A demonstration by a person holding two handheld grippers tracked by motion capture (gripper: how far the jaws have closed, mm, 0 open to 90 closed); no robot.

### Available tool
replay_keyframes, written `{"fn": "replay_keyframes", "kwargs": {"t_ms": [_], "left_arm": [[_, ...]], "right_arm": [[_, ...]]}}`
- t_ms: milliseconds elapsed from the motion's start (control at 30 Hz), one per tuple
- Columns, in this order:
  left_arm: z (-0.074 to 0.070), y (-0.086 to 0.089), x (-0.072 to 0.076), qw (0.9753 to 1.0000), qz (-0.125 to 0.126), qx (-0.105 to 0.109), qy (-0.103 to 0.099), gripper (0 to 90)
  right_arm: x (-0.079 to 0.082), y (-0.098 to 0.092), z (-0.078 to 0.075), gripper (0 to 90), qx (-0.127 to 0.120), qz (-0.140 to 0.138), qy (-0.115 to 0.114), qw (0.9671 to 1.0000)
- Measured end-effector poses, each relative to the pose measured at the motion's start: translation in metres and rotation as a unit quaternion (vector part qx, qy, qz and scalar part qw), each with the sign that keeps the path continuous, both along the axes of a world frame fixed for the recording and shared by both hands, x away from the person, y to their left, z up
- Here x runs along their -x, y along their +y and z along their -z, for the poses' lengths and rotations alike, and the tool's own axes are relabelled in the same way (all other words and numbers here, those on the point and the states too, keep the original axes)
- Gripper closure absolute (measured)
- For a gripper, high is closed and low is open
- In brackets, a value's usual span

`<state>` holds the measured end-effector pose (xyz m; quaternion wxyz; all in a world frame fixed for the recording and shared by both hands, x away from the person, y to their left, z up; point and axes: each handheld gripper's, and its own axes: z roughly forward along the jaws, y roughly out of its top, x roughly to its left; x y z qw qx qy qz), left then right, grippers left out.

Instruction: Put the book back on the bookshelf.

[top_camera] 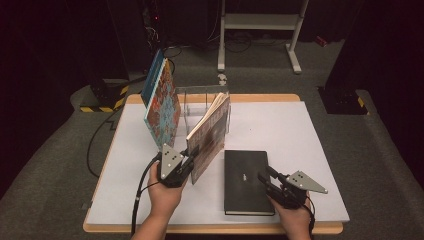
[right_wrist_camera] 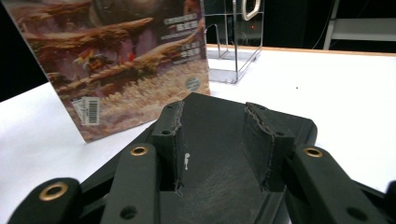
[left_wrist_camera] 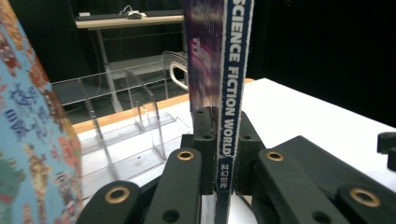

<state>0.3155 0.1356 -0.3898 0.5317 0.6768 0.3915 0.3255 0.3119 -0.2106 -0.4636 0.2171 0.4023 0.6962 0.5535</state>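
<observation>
Nearest, the left gripper [top_camera: 192, 152] pinches the spine of the Science Fiction World magazine [top_camera: 210, 132], held upright on the white table [top_camera: 300, 150] before the clear rack [top_camera: 200, 102]. Left of it leans a colourful book [top_camera: 162, 107]. Rightward, the right gripper [top_camera: 265, 179] hovers spread over the black notebook [top_camera: 245, 182].

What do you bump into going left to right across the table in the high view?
Colourful book → left gripper clamped on the magazine → black book → right gripper.
</observation>
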Motion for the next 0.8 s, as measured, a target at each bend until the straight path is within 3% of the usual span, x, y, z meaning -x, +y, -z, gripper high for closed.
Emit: {"fn": "replay_keyframes", "kwargs": {"t_ms": [167,800], "left_arm": [[0.002,0.012,0.001,0.9998,0.004,0.019,0.007,82.0],[-0.012,0.003,-0.016,0.9999,-0.003,0.011,0.012,73.6]], "right_arm": [[-0.001,-0.002,0.001,58.9,-0.004,0.002,0.004,1.0000],[-0.003,-0.002,0.002,58.4,0.001,0.001,0.005,1.0000]]}}
